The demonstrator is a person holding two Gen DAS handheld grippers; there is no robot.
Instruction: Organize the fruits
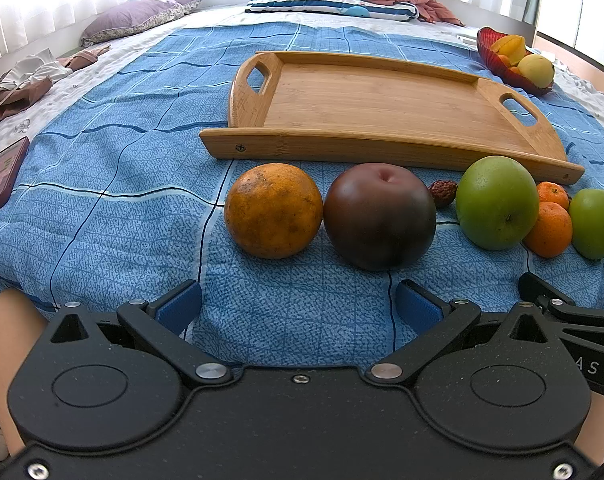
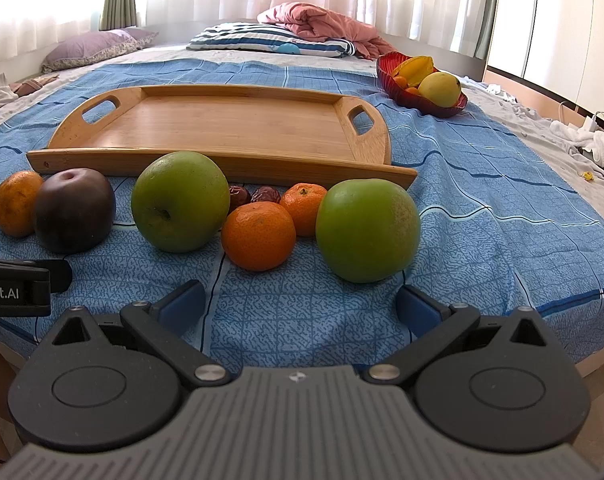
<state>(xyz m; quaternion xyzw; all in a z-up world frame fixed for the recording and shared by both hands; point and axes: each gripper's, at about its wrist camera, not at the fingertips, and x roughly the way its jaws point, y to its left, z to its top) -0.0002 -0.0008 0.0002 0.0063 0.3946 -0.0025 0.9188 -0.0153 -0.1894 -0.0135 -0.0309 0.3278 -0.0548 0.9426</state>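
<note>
From the left wrist, the left tool (image 1: 298,300) stood released, its blue pads spread wide over the bed's blue patterned sheet (image 1: 102,184). Just ahead lay a mottled, rough-skinned orange (image 1: 273,211) touching a glossy dark plum (image 1: 380,216), with a smooth bamboo tray (image 1: 382,108) behind them.

From the right wrist, the right tool (image 2: 300,304) was likewise released, holding nothing. Two matte green apples (image 2: 180,201) (image 2: 367,231) flanked two small mandarins (image 2: 258,236), with wrinkled red dates (image 2: 265,195) behind. A ribbed red bowl (image 2: 390,74) of fruit sat beyond the tray.
</note>
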